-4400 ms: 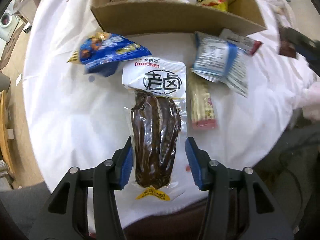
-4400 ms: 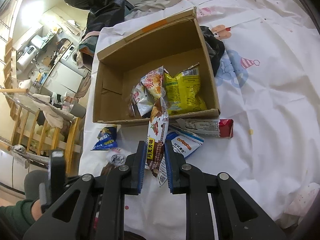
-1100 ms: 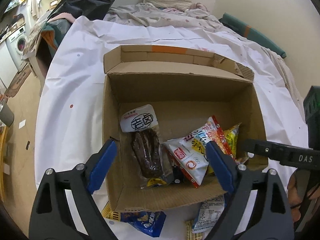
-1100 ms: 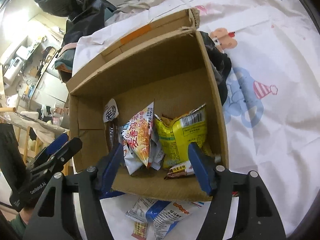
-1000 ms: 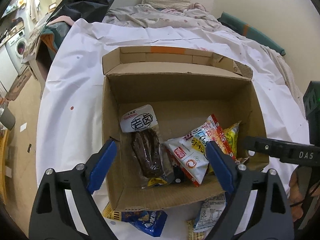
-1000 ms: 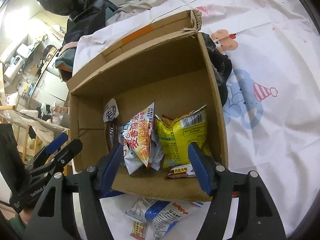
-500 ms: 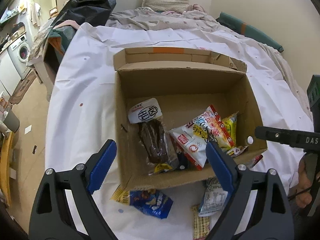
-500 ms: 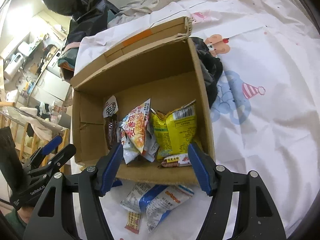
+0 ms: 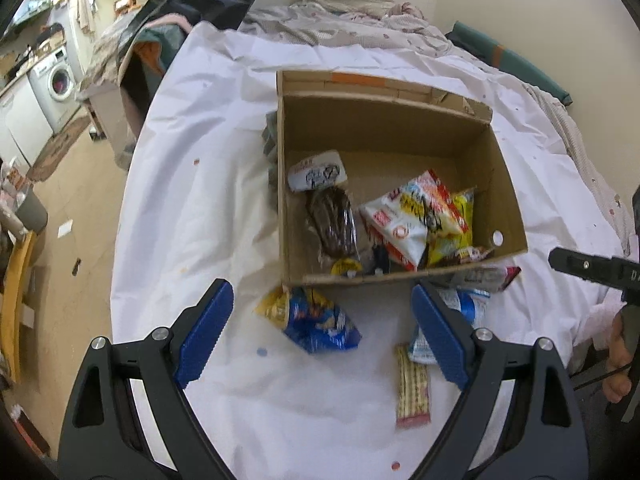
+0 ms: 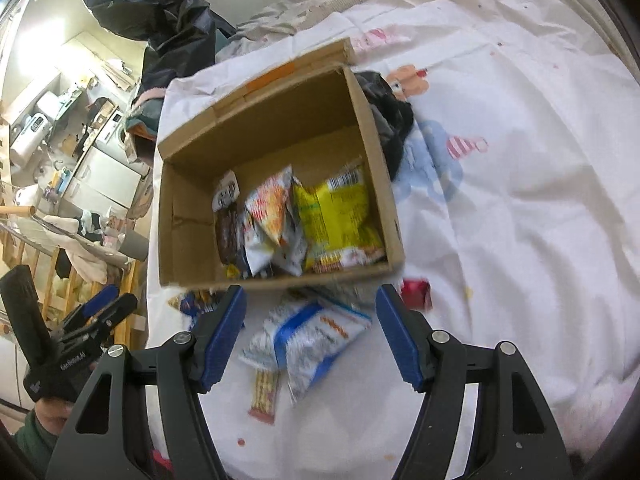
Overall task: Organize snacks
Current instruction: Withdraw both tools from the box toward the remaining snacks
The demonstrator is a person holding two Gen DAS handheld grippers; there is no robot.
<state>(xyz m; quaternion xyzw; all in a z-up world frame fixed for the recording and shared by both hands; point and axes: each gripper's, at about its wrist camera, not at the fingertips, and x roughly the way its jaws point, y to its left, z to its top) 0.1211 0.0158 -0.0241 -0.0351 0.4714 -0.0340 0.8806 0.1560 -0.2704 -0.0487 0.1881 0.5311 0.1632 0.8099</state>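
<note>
Left gripper [image 9: 322,334] and right gripper [image 10: 310,334], both spread wide and empty, hover before the cardboard box [image 9: 400,280]. Nearest the box's front wall: blue packet [image 9: 316,322], striped bar [image 9: 413,392], blue-white packets [image 10: 308,338], lettering blurred. Red-ended packet [image 10: 416,294] partly hidden. Inside: dark vacuum pack [image 9: 332,224], yellow bag [image 10: 336,216].
</note>
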